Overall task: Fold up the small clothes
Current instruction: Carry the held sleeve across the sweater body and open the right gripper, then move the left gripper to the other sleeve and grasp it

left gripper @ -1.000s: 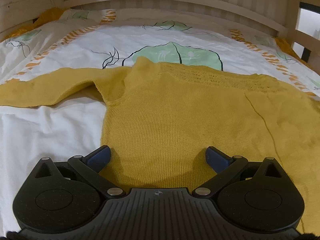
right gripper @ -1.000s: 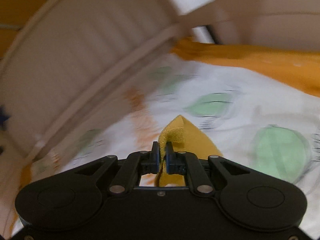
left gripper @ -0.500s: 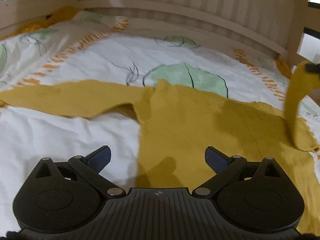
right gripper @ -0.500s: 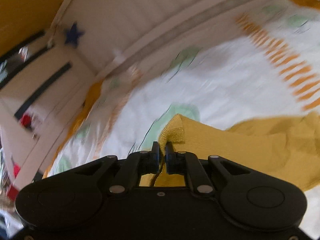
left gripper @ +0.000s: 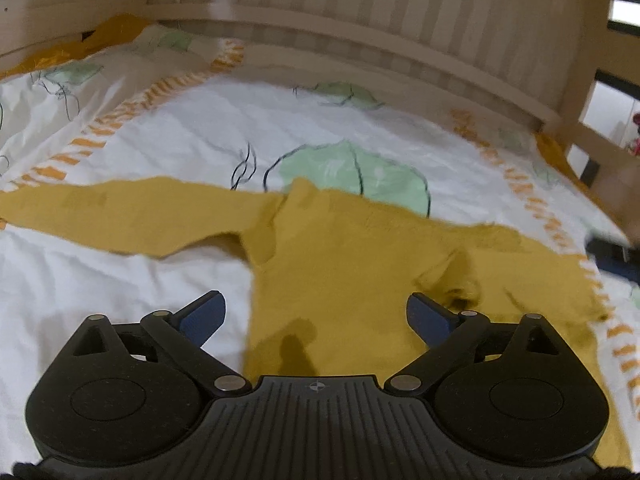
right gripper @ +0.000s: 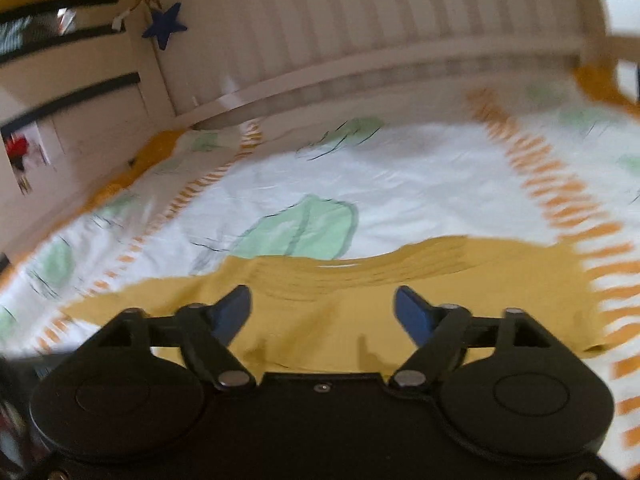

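A small mustard-yellow knit sweater (left gripper: 344, 264) lies on the bed. Its left sleeve (left gripper: 120, 216) stretches out flat to the left, and its right sleeve (left gripper: 520, 272) lies across the right side of the body. My left gripper (left gripper: 316, 314) hovers open above the sweater's lower edge with nothing between its fingers. In the right wrist view the sweater (right gripper: 360, 292) lies flat under my right gripper (right gripper: 322, 312), whose jaws are opening wide and grip no cloth. The other gripper shows as a dark blur at the right edge of the left wrist view.
The white bedsheet (left gripper: 224, 128) has green leaf prints and orange dashed borders. A slatted wooden headboard (left gripper: 360, 20) closes the far side and a wooden side rail (right gripper: 72, 112) the left. A blue star (right gripper: 164, 28) hangs on the corner post.
My right gripper carried the right sleeve's end over the sweater, then let it go and opened. The sleeve now rests on the body. My left gripper rose a little, still open.
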Available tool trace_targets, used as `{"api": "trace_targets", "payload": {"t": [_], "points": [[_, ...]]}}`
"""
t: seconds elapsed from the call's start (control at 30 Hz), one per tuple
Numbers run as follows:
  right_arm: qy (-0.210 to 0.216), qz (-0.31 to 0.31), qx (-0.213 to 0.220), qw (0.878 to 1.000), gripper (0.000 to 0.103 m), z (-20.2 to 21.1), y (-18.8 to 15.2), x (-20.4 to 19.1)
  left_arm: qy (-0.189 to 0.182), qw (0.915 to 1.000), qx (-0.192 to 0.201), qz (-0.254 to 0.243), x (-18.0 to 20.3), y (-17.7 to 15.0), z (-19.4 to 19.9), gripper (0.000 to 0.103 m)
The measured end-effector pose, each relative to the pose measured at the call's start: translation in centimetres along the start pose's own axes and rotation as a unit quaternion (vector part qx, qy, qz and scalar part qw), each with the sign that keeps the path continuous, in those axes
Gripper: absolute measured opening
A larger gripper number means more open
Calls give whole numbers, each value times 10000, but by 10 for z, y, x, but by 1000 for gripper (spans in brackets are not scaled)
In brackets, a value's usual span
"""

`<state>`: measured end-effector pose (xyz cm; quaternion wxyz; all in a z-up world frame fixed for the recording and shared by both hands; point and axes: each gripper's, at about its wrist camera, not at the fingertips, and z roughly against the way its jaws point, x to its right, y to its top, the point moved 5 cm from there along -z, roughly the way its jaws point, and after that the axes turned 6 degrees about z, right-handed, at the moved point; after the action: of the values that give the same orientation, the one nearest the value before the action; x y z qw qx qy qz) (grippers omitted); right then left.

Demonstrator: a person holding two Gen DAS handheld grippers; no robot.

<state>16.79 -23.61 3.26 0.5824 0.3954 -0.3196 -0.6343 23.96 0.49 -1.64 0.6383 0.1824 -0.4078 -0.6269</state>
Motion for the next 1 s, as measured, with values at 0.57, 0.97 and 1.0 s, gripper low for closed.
{"api": "trace_targets", "payload": {"t": [0.57, 0.97, 1.0], "points": [[-1214, -421, 413, 9908, 102, 21, -41, 67, -787, 9888, -1220, 358, 78, 8, -64, 88], [-1051, -595, 571, 9910, 103, 20, -41, 70, -1122, 9567, -2176, 1575, 84, -3, -118, 59], [-1039, -599, 560, 9912, 103, 19, -42, 70, -1113, 9564, -2168, 1610, 84, -2, -118, 51]]}}
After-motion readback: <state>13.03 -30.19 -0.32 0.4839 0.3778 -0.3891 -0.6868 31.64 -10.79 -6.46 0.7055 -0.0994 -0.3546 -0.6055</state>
